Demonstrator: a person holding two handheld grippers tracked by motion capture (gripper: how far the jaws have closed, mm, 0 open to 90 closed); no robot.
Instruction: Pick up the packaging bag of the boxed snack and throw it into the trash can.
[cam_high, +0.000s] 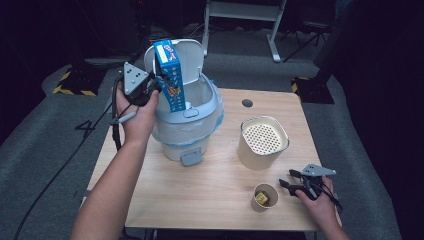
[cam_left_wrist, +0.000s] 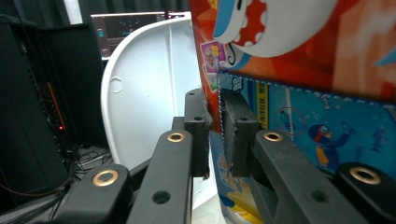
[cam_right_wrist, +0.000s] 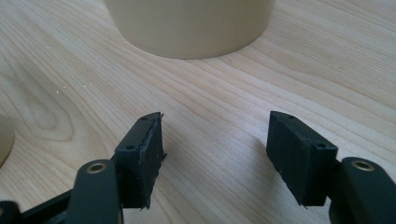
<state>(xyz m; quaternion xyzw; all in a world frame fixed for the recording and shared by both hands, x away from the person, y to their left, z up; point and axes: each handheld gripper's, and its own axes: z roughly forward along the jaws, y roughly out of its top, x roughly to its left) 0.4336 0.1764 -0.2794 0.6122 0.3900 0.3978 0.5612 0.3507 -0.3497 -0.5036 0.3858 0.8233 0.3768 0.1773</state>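
The left gripper (cam_high: 156, 82) is pinching a blue box (cam_high: 169, 75) by its edge, holding it upright over the open mouth of a white bin (cam_high: 192, 125) that stands toward the far left of the surface (cam_high: 210, 195). In the left gripper view the two black pads clamp the box's (cam_left_wrist: 299, 93) thin printed side, with the bin's raised lid (cam_left_wrist: 144, 102) just behind it. From above, that lid (cam_high: 187, 55) stands up at the back of the bin, directly behind the box, and a plastic liner (cam_high: 217, 117) is bunched around the bin's rim. A grey pedal (cam_high: 191, 158) sticks out at the bin's base, toward the near edge.

To the right of the bin, well apart from it, stands a cream container (cam_high: 262, 142) with a perforated insert inside. Near the front right corner sits a small paper cup (cam_high: 264, 197) with something yellow in it. The right gripper (cam_high: 295, 181) rests low over the surface just beside that cup, its jaws spread and holding nothing; in the right gripper view bare wood (cam_right_wrist: 215, 116) lies between them and the cream container's (cam_right_wrist: 189, 25) base stands ahead. A dark round hole (cam_high: 247, 103) marks the surface near its far edge.
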